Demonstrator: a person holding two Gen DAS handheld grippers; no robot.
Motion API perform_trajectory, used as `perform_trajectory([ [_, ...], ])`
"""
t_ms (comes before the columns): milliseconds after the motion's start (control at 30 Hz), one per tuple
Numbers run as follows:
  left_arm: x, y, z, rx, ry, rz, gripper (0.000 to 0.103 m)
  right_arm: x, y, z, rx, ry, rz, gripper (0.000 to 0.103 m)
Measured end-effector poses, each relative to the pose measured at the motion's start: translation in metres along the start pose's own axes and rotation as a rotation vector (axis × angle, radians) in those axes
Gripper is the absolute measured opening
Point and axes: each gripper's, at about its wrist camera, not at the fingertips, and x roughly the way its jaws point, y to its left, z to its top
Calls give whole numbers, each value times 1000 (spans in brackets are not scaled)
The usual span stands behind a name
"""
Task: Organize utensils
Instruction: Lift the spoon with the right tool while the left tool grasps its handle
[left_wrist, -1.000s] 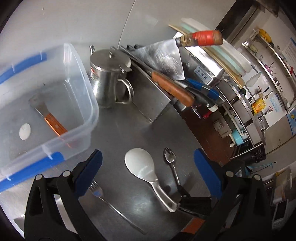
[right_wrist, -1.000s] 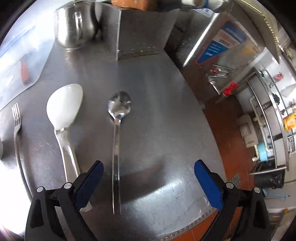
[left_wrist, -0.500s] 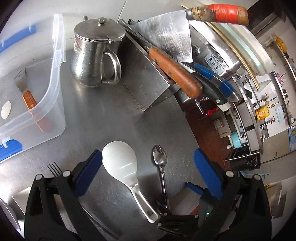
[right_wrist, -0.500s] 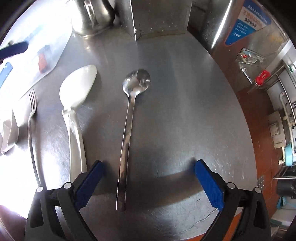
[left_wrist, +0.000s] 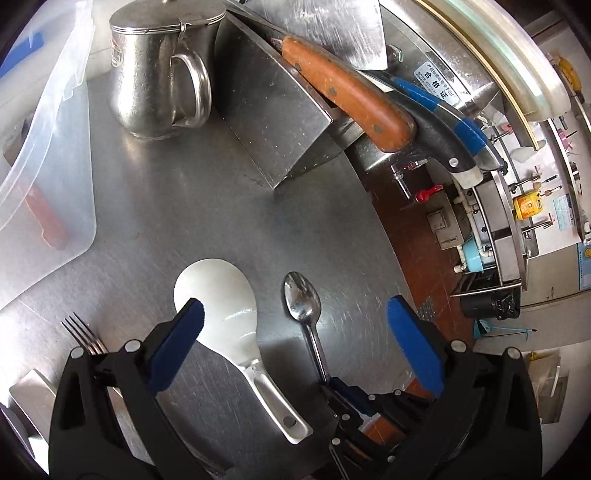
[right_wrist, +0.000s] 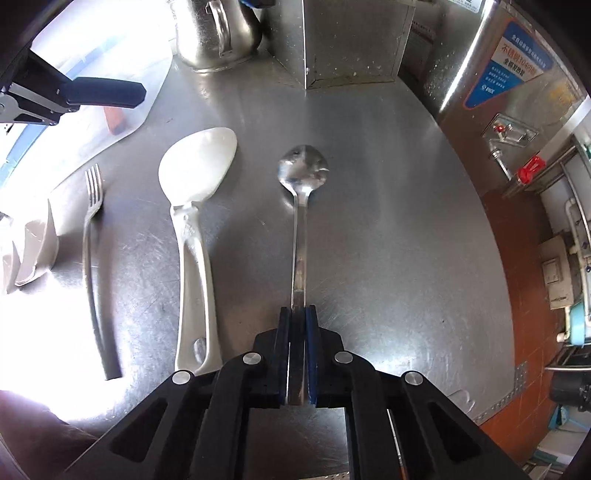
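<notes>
On the steel surface (right_wrist: 388, 221), a fork (right_wrist: 90, 236) and white rice paddle (right_wrist: 195, 206) are lying unsorted beside the clear bin (left_wrist: 44, 155) as the left hand-held gripper (left_wrist: 295, 347) is hovering wide open and the right hand-held gripper (right_wrist: 297, 325) is closing its jaws on the spoon (right_wrist: 301, 206) handle.

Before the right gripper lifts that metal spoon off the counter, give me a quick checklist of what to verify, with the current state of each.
1. Right gripper jaws closing on the metal spoon handle: ok.
2. Handle centred between the pads: ok.
3. Grip firm enough to lift: cannot tell.
4. Rice paddle apart from the spoon: ok.
5. Left gripper open, holding nothing: ok.
6. Clear plastic bin has room: cannot tell.
</notes>
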Motion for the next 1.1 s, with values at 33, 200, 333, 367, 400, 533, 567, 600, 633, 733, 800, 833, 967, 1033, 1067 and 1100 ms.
perform_trajectory([
  [33, 2, 0, 0, -2, 2, 0, 95, -1, 1, -2, 6, 4, 14, 9],
  [200, 7, 1, 1, -16, 18, -9, 95, -24, 3, -7, 14, -51, 8, 9],
  [333, 26, 0, -3, -36, 124, -93, 95, -36, -1, -5, 43, -77, 12, 9],
  [367, 35, 0, -5, -56, 168, -135, 95, -38, -2, -5, 48, -80, 14, 9],
  [400, 44, 0, -7, -77, 210, -175, 95, -40, -2, -5, 52, -81, 16, 9],
  [533, 81, -1, -16, -138, 333, -246, 95, -46, -2, -5, 58, -88, 18, 9],
  [567, 88, -2, -18, -146, 350, -255, 95, -47, -1, -5, 55, -88, 18, 9],
  [600, 93, -2, -19, -154, 365, -268, 95, -49, 0, -5, 55, -91, 18, 9],
  [633, 98, -2, -20, -162, 379, -284, 95, -50, -2, -6, 54, -93, 20, 9],
  [733, 107, -6, -24, -165, 399, -323, 95, -54, -2, -6, 52, -98, 23, 9],
  [800, 115, -9, -25, -170, 420, -345, 95, -57, -1, -7, 51, -102, 27, 9],
  [833, 119, -10, -27, -178, 435, -356, 95, -58, -1, -7, 51, -105, 28, 9],
  [967, 134, -12, -32, -207, 479, -382, 95, -63, 2, -8, 46, -113, 31, 9],
  [1033, 139, -12, -34, -219, 488, -397, 95, -65, 4, -9, 43, -115, 35, 9],
  [1067, 141, -14, -34, -222, 491, -405, 95, -67, 5, -9, 41, -116, 37, 9],
  [1100, 143, -15, -34, -226, 494, -409, 95, -68, 6, -10, 39, -116, 39, 9],
])
